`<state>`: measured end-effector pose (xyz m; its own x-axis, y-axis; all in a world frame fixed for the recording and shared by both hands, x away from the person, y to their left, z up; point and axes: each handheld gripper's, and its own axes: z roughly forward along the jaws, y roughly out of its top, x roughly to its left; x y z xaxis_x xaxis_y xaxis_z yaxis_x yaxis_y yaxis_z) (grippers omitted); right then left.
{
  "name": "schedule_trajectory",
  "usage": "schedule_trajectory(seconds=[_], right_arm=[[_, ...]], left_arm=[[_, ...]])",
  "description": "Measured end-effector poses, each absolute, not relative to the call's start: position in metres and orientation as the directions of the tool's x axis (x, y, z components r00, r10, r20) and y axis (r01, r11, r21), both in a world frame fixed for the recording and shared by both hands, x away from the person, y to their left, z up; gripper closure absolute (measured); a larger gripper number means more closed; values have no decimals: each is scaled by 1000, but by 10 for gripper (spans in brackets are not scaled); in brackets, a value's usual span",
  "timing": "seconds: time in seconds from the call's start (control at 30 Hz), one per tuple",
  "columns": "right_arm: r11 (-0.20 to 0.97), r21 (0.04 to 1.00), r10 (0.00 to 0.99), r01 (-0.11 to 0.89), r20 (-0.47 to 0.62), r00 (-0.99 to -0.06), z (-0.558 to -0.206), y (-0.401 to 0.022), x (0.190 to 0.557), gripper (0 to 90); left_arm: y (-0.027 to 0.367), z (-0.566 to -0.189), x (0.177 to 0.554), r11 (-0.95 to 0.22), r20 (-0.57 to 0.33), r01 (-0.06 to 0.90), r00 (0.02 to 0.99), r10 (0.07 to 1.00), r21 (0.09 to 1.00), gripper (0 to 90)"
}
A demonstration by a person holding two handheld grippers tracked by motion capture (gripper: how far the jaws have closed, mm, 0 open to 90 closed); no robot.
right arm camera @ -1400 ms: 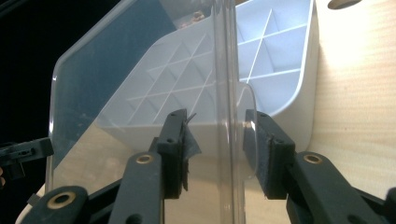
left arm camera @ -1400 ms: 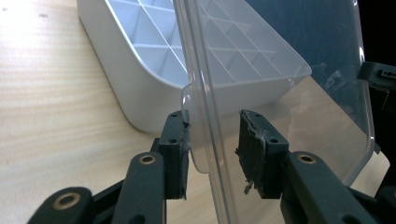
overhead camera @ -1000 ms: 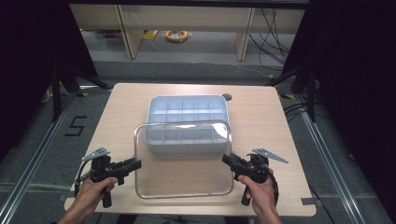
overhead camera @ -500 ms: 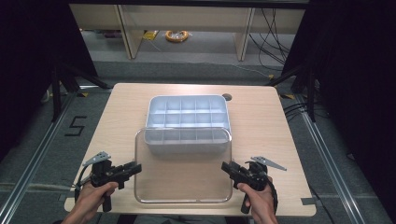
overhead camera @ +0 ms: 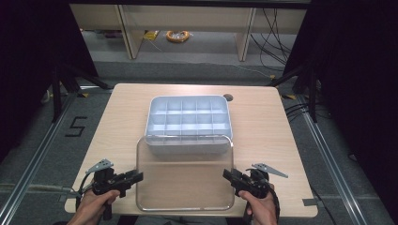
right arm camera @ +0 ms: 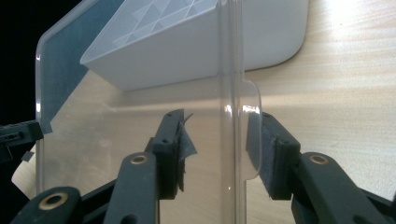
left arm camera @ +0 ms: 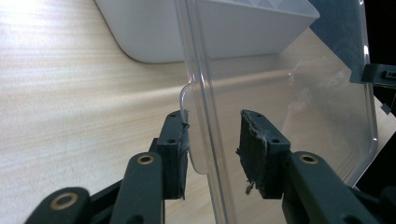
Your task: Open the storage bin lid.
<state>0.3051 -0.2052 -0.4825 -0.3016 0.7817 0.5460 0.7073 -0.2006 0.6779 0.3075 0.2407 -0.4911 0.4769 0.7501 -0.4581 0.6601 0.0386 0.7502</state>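
The left gripper point(overhead camera: 137, 176) was clamped on the left edge of the clear lid point(overhead camera: 185, 180). In the left gripper view its outer pad lay against the lid's small side tab. The right gripper point(overhead camera: 227, 174) straddled the matching tab on the opposite edge, and its jaws had just been easing apart with the rim between them. The outer pad touched the tab, while the inner pad seemed to stand off the rim, though that was hard to judge through the clear plastic.

Gripping at both tabs kept the wide, floppy sheet level and stopped it from twisting. The lid sat at the near side of the table point(overhead camera: 267, 126), its far edge overlapping the near wall of the white divided tray point(overhead camera: 187, 98). That left the compartments uncovered.
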Motion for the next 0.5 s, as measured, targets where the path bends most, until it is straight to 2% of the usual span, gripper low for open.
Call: schedule_trajectory(seconds=[0.03,0.1,0.2,0.27,0.3,0.5], right_arm=[[-157,723,795,672,496,-348,-487,-208,308,577],[-188,693,793,696,525,-309,-486,-205,303,575],[-159,708,797,688,504,-334,-488,-208,301,572],[-185,677,791,712,532,-301,-488,-206,298,570],[-147,715,801,684,492,-342,-492,-210,301,569],[-195,657,784,728,550,-286,-493,-207,297,564]], left_arm=[[241,-492,307,42,-458,655,479,749,754,617],[241,-492,307,33,-460,660,487,743,751,616],[241,-493,304,31,-463,665,485,742,746,614],[240,-493,302,28,-462,668,482,744,743,614],[240,-494,302,24,-461,669,486,742,743,614],[238,-498,300,12,-459,677,485,745,735,604]])
